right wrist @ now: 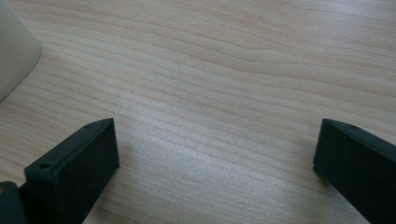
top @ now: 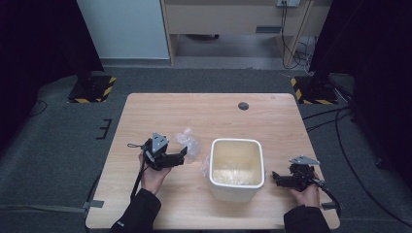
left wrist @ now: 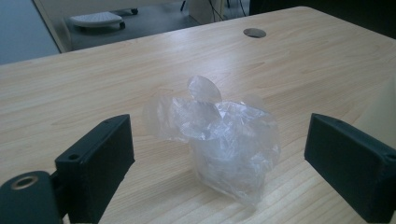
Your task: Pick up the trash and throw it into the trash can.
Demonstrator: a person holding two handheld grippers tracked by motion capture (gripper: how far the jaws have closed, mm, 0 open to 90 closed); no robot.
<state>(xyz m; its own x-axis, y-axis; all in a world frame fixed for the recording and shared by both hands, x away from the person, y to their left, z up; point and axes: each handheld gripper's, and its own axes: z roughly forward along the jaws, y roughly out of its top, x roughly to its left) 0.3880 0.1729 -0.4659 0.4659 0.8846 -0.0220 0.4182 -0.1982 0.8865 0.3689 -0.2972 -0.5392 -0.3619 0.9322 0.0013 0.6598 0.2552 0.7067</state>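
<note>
The crumpled clear plastic bag [left wrist: 219,140] lies on the surface [top: 204,114] ahead of the left gripper [top: 182,154], between its spread fingers [left wrist: 100,158] with bare wood on either side. The white bin [top: 236,170] stands just right of the bag, blocking the path across to the right gripper [top: 276,177], whose fingers [right wrist: 79,168] frame only bare wood. The far half of the surface lies open.

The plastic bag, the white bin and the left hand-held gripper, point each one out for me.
plastic bag [left wrist: 219,140]: left gripper view, on its crumpled middle.
white bin [top: 236,191]: high view, on its near outer wall.
left hand-held gripper [top: 183,152]: high view, midway between its fingertips.
</note>
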